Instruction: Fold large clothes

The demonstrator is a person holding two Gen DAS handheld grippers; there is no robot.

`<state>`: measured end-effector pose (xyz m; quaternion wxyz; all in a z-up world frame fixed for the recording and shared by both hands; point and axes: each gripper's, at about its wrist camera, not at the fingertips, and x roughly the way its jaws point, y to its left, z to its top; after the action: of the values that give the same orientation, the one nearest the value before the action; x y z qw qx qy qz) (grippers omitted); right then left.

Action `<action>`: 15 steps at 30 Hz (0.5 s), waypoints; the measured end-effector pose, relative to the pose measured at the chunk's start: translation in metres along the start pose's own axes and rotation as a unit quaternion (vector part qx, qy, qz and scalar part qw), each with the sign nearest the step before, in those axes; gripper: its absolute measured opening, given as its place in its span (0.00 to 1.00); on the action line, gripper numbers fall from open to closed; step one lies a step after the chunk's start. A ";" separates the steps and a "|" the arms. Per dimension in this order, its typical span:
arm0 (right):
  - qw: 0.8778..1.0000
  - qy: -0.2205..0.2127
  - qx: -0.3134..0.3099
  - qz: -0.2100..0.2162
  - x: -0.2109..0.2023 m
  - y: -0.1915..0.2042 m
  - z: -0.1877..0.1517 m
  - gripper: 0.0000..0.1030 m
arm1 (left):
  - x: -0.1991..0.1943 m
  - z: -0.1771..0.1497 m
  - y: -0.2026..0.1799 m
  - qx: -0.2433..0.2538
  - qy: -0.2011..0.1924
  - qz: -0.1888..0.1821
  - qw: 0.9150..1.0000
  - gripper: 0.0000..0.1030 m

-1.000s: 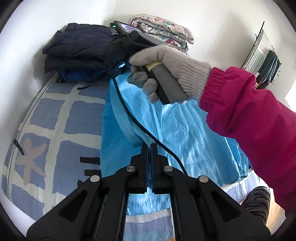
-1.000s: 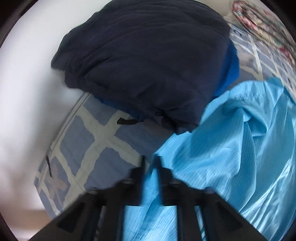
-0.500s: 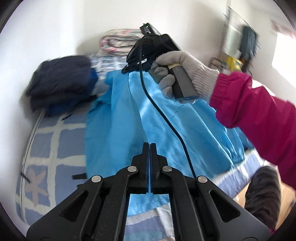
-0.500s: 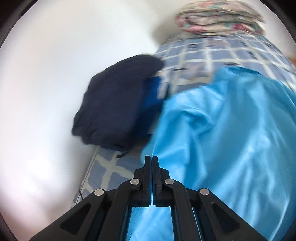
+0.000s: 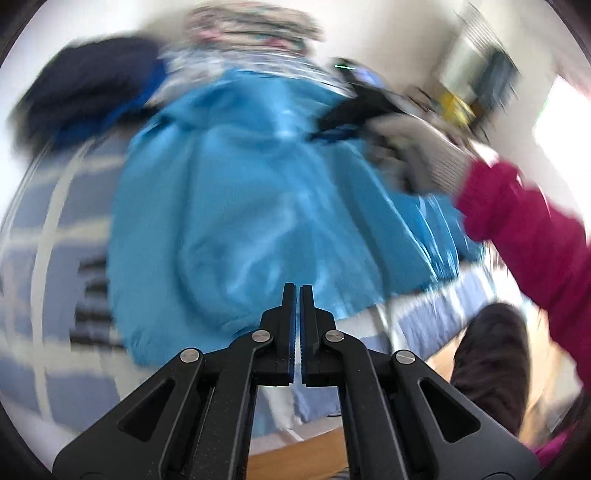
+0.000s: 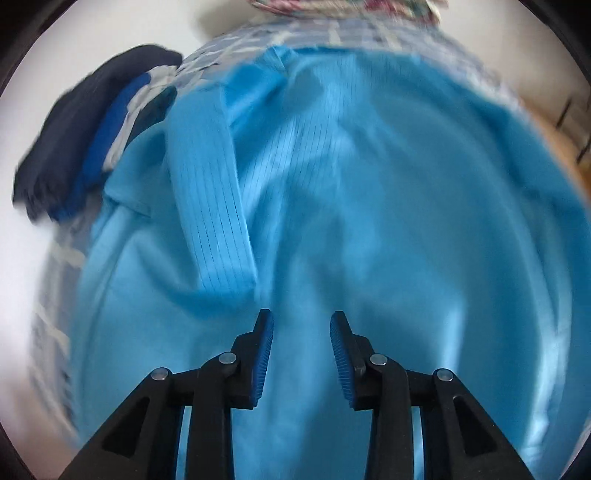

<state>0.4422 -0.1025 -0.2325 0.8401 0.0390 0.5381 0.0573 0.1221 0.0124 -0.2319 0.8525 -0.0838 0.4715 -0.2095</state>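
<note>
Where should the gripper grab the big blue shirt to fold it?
Probably the folded sleeve lying along the light blue shirt. Its free end sits raised near the open right gripper, so come from above and pinch that end.

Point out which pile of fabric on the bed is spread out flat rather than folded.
The light blue garment. It lies spread across the checked bed cover; the dark navy pile and floral bundle sit folded beyond it.
</note>
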 end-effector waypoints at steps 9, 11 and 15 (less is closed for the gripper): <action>0.988 -0.071 -0.131 0.040 -0.056 0.082 0.033 0.37 | 0.027 -0.022 0.087 -0.219 -0.001 -0.005 0.976 0.27; 0.984 -0.072 -0.156 0.048 -0.047 0.111 0.048 0.38 | 0.036 -0.021 0.089 -0.227 -0.001 -0.011 0.974 0.27; 0.978 -0.054 -0.190 0.061 -0.024 0.154 0.063 0.38 | 0.052 -0.021 0.081 -0.222 0.007 -0.019 0.975 0.27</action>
<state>0.4814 0.0459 -0.1649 0.8551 -0.0851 0.4676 0.2072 0.1517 0.0635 -0.3106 0.8051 -0.2783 0.5107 -0.1165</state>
